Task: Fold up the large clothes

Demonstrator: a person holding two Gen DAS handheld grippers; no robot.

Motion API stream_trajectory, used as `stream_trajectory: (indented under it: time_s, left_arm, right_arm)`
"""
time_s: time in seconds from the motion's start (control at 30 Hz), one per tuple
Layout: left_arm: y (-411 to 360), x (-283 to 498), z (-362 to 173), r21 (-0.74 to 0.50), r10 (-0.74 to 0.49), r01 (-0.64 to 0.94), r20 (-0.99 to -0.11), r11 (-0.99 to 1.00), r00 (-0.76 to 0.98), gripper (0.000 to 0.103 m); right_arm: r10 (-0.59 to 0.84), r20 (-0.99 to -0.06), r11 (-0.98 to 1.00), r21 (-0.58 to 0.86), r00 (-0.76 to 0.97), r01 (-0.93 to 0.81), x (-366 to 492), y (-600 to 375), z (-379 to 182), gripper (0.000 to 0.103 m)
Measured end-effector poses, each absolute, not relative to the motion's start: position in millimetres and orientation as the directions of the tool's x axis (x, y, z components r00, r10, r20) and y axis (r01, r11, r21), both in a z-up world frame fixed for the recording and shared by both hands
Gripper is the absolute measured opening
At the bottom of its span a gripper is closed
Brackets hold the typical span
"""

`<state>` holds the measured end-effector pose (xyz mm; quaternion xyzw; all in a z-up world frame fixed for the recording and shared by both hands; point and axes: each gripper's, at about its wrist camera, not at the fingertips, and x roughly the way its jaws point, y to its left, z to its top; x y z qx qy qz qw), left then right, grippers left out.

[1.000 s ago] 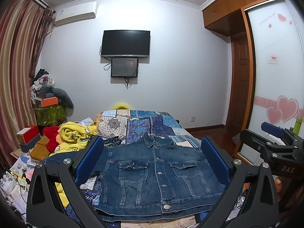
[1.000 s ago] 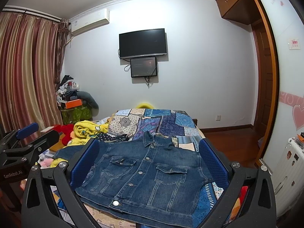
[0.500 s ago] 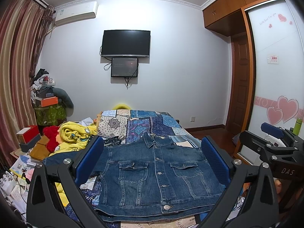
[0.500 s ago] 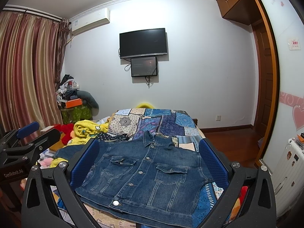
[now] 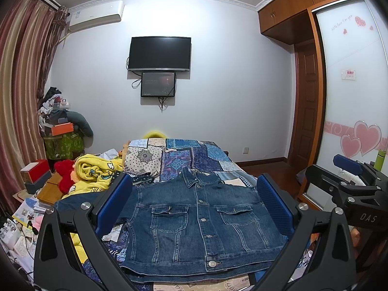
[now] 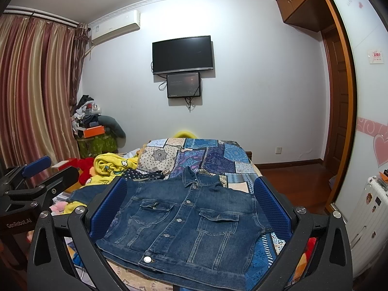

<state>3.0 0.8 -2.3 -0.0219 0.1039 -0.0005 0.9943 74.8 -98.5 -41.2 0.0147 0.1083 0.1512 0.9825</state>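
Jacket (image 5: 198,220) is lying flat and buttoned on the bed (image 5: 194,155), collar at the far end. Left cam: left gripper (image 5: 194,206) spread wide above it, gripping nothing. Right cam: same jacket (image 6: 186,220), right gripper (image 6: 190,208) also wide apart, nothing between its fingers.

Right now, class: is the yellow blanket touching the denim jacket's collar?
Apart. In the left wrist view the yellow blanket lies well left of the collar, with patterned bedspread showing between them.
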Motion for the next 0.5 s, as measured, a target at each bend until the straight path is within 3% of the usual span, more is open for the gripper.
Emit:
stream_trajectory:
  time_s: [0.5]
  left_arm:
    - [1.1,6.9,-4.3,-0.045,-0.004,-0.005,-0.217,0.999,0.976,0.103]
  right_arm:
    - [0.3,-0.219,0.954,0.061,0.928,-0.294,79.5,-97.3,-44.7,0.103]
